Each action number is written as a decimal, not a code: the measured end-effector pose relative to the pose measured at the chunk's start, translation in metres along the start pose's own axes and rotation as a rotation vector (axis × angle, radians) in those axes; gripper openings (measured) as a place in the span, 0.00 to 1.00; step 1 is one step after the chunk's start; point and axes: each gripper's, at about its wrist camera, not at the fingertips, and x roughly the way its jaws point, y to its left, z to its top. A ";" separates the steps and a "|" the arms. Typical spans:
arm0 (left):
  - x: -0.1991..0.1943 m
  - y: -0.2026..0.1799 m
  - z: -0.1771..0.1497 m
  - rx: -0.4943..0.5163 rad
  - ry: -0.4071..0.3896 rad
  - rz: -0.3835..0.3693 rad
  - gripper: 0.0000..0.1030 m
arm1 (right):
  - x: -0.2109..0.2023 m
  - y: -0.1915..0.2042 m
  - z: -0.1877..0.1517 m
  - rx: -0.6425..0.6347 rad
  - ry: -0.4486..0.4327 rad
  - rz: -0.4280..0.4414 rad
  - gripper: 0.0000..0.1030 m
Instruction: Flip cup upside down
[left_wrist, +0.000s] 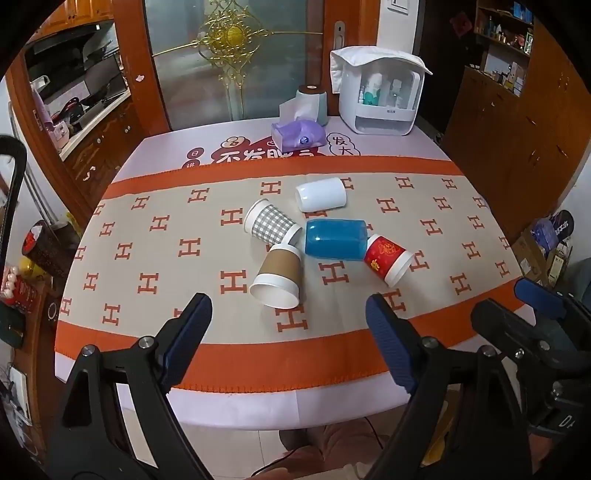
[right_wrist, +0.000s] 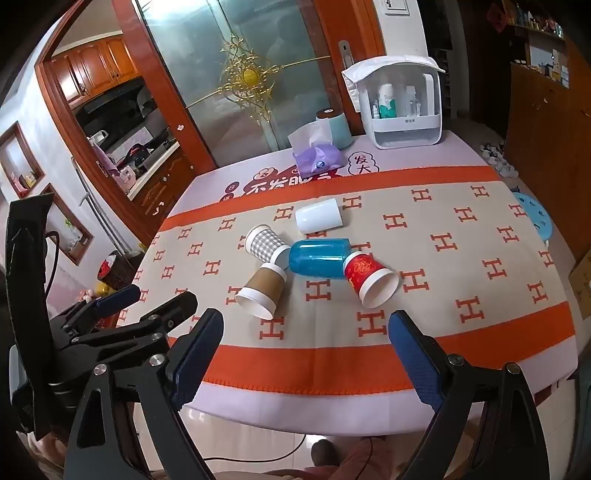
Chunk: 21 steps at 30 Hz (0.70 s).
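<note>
While I am holding both tools off the near edge of the table (left_wrist: 258, 398), my left gripper (left_wrist: 288, 310) is standing with its jaws spread wide and nothing between them, and my right gripper (right_wrist: 304, 328) is gaping just as wide and just as empty. Just ahead of my left jaws the brown cup (left_wrist: 279, 273) is lying on its side, its open mouth turning toward me. Beyond it the grey checked cup (left_wrist: 271, 223) is lying on its side too, its base meeting the brown cup's base. Ahead and between my two tools the blue cup (left_wrist: 336, 238) is lying flat across the cloth (left_wrist: 147, 258), touching the checked cup at one end and the red cup (right_wrist: 367, 278) at the other. The red cup is lying just ahead of my right jaws, mouth facing me. Farther out the white cup (left_wrist: 321, 194) is lying on its side, apart from the cluster. Past it a tissue pack (left_wrist: 297, 133) and a white organiser (left_wrist: 380, 96) are sitting at the far edge.
</note>
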 end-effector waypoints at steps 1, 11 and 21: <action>0.000 0.000 0.000 -0.002 0.002 -0.001 0.81 | 0.000 0.000 0.000 0.002 -0.001 0.001 0.89; 0.007 0.004 0.000 -0.014 0.030 -0.037 0.81 | 0.000 0.005 -0.001 -0.005 -0.001 -0.011 0.89; 0.009 -0.003 0.010 0.006 0.050 -0.062 0.81 | -0.004 0.001 0.004 0.020 0.007 -0.021 0.89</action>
